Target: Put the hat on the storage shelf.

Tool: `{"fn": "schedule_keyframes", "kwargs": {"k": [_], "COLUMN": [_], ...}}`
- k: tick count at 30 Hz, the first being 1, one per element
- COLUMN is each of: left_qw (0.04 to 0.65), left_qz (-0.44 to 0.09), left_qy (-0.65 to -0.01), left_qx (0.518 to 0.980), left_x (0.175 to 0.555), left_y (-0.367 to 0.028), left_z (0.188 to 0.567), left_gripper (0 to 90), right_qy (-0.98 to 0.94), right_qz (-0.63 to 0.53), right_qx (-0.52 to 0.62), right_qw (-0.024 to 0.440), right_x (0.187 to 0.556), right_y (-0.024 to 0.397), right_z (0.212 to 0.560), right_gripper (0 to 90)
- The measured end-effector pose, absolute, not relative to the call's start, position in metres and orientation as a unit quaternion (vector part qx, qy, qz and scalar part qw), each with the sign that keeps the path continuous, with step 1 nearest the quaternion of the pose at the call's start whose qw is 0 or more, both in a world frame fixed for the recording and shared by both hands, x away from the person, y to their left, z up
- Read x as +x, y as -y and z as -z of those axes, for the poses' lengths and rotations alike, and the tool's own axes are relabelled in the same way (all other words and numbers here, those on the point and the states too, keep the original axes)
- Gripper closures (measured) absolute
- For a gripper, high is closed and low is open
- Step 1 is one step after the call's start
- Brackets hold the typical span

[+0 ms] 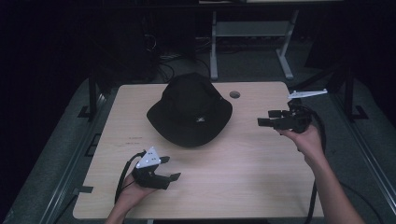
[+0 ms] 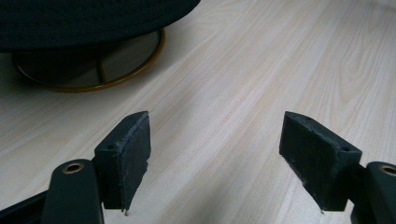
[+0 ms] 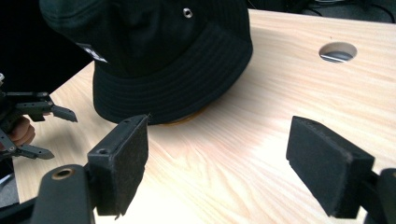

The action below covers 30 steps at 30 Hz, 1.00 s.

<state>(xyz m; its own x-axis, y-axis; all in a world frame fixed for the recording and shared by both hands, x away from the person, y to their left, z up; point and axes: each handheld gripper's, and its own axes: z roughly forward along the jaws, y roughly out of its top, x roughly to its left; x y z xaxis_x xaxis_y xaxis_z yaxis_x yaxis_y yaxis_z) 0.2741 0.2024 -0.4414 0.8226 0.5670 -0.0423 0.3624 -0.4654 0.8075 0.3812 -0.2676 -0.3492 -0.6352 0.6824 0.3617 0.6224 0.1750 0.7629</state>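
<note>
While both grippers' fingers stand apart and empty, we see the black bucket hat [image 1: 190,111] resting mid-bench on a round stand [image 2: 88,65]. We judge that the left gripper [image 1: 169,168] and right gripper [image 1: 268,118] should pinch opposite brim edges evenly.

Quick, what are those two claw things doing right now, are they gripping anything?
Left gripper: open, holding nothing, near the black hat.
Right gripper: open, holding nothing.

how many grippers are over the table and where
2. The left gripper sits near the table's front left, the right gripper at its right side; the hat lies between them.
</note>
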Motion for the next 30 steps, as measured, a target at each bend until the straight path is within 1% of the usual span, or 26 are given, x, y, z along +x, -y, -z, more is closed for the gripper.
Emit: {"fn": "schedule_keyframes", "kwargs": {"k": [14,30], "left_qw": [0.434,0.436], "left_qz": [-0.117,-0.116], "left_qy": [-0.273,-0.276], "left_qx": [0.851,0.849], "left_x": [0.274,0.273], "left_y": [-0.201,-0.2], "left_z": [0.443,0.444], "left_gripper": [23.8,23.8], "right_qy": [-0.753,-0.748], "right_qz": [-0.477,-0.471], "right_qx": [0.453,0.467], "right_qw": [0.02,0.016], "right_x": [0.369,0.35], "right_y": [0.294,0.315], "right_z": [0.38,0.406], "right_gripper": [20.1,19.3]}}
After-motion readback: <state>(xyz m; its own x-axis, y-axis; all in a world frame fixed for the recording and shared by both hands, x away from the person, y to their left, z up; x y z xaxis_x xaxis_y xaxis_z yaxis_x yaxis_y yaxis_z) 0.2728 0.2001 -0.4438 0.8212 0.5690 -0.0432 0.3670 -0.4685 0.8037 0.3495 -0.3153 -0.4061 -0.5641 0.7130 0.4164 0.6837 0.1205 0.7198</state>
